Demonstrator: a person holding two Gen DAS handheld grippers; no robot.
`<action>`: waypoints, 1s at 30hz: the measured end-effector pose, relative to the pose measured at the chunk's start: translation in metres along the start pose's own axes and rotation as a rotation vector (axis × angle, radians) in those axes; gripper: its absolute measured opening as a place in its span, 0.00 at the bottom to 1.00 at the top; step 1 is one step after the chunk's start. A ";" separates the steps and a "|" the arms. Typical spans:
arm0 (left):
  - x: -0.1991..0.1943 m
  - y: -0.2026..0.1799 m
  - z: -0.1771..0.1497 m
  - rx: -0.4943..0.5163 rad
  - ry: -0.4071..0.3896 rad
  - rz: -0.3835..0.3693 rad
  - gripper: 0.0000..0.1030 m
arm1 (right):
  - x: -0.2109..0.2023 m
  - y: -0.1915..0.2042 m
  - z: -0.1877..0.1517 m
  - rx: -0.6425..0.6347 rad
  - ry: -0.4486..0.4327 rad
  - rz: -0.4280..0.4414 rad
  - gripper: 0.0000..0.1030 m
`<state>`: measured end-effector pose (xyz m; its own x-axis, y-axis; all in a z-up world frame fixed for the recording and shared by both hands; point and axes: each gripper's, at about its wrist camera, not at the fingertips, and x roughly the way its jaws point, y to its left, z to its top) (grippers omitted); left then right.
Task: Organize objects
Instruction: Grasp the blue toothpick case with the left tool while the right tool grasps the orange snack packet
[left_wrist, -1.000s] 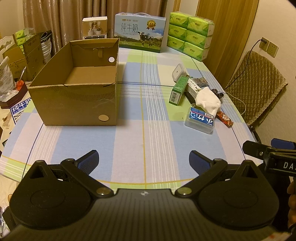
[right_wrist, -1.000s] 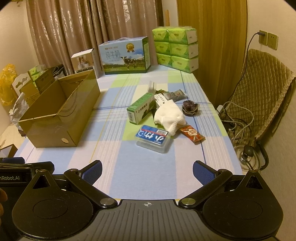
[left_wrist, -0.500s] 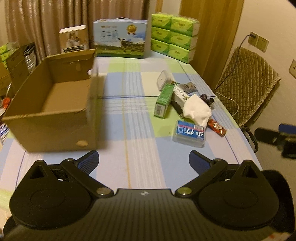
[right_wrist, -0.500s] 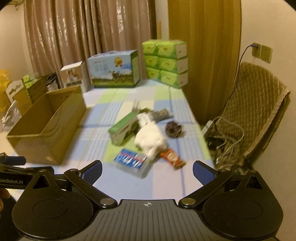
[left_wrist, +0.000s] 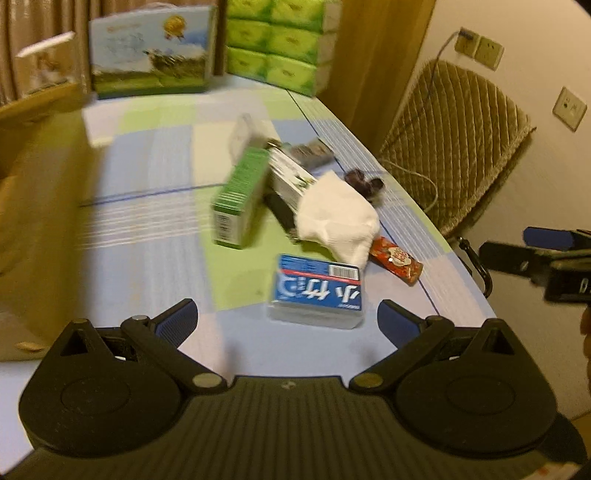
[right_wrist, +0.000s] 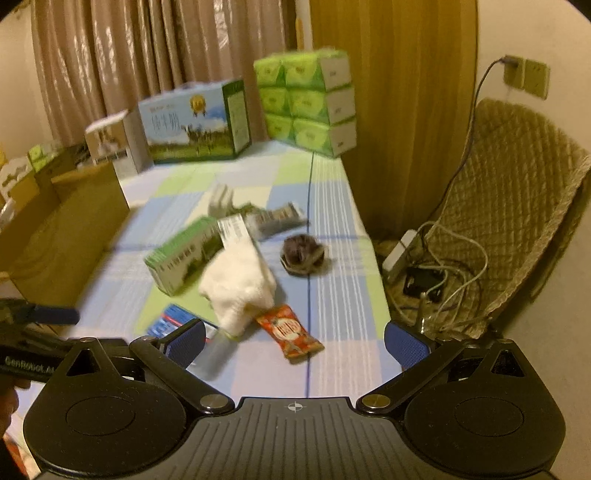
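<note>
A loose pile lies on the checked tablecloth: a green carton (left_wrist: 242, 197) (right_wrist: 184, 254), a white cloth (left_wrist: 338, 218) (right_wrist: 240, 280), a clear case with a blue label (left_wrist: 317, 291) (right_wrist: 173, 323), a red snack packet (left_wrist: 397, 260) (right_wrist: 290, 332) and a dark round object (right_wrist: 304, 253). My left gripper (left_wrist: 288, 321) is open just in front of the blue-labelled case. My right gripper (right_wrist: 295, 341) is open over the red packet. Both hold nothing. The open cardboard box (right_wrist: 62, 229) stands at the left.
A milk carton case (right_wrist: 195, 123), a small white box (right_wrist: 114, 142) and stacked green tissue packs (right_wrist: 308, 99) line the far end. A quilted chair (right_wrist: 517, 206) with cables (right_wrist: 439, 266) sits off the table's right edge.
Both grippers have swung right and forward toward the pile. The cardboard box has slid to the left edge of both views. The jaws have stayed open.
</note>
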<state>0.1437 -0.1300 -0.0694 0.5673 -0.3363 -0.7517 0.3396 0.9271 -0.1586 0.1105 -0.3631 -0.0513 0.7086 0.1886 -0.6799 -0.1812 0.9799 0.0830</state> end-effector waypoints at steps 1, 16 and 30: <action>0.008 -0.004 0.001 0.007 0.005 -0.009 0.99 | 0.006 -0.004 -0.002 -0.003 0.003 0.006 0.98; 0.086 -0.012 0.004 0.132 0.076 -0.047 0.85 | 0.090 -0.023 -0.016 -0.150 0.080 0.142 0.75; 0.086 0.000 0.009 0.235 0.043 -0.010 0.82 | 0.118 0.001 -0.011 -0.290 0.119 0.154 0.26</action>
<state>0.1992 -0.1608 -0.1278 0.5320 -0.3335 -0.7783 0.5135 0.8579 -0.0166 0.1863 -0.3404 -0.1395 0.5764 0.3075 -0.7571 -0.4780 0.8783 -0.0071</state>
